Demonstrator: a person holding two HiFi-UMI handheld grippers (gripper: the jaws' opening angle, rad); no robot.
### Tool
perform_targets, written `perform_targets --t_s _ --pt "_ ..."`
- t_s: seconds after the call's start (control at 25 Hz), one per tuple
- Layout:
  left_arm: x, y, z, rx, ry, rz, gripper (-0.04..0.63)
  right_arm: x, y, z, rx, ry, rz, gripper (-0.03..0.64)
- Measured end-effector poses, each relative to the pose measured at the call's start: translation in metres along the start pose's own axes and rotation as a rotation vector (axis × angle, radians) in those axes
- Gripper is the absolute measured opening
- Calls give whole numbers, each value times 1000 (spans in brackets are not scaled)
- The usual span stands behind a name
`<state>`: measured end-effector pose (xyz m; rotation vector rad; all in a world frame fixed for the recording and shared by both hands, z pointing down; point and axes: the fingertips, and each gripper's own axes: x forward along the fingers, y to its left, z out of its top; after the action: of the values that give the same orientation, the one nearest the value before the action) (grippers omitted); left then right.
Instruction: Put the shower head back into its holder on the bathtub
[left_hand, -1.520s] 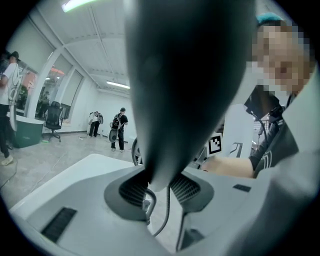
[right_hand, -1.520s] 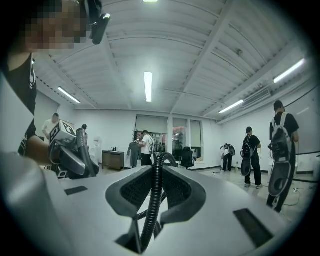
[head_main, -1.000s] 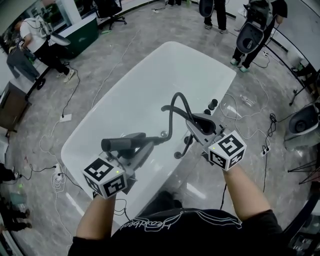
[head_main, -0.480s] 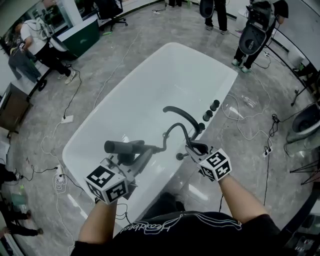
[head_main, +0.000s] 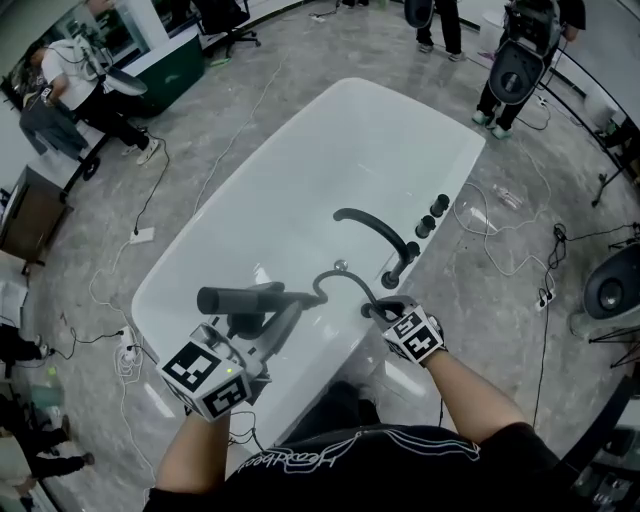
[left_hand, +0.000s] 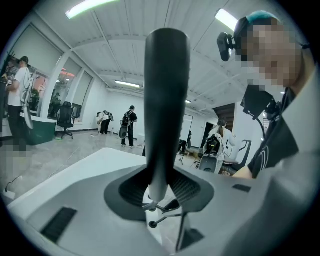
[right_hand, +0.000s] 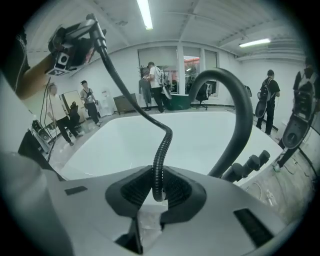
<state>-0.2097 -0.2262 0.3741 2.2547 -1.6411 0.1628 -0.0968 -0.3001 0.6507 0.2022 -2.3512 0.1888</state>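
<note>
Where left gripper (head_main: 285, 305) sits: over the near tub rim, much as a second ago; its jaws pinch the narrow neck of the shower head (head_main: 240, 297).
shower head: black, lying about level above the bathtub (head_main: 330, 150), not in any holder.
right gripper (head_main: 380, 308): jaws closed on the ribbed hose (head_main: 335, 275); now low at the near rim, where a second ago it was higher and nearer the camera.
hose: earlier arched high over the spout (head_main: 372, 225); now a low loop in front of it.
spout: fully in view now, with the knobs (head_main: 432, 212) just beside it.
</note>
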Motion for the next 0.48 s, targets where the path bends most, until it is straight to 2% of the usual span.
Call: perform_targets --t_s 0.24,0.4,0.48 --pt "4 5 4 5 8 2 132 25 -6 -26 -34 124 -18 67" --pt "8 2 3 17 9 -6 132 31 -1 -40 24 154 46 67" --pt "12 -1 3 23 13 -15 132 29 -3 -46 56 148 48 67"
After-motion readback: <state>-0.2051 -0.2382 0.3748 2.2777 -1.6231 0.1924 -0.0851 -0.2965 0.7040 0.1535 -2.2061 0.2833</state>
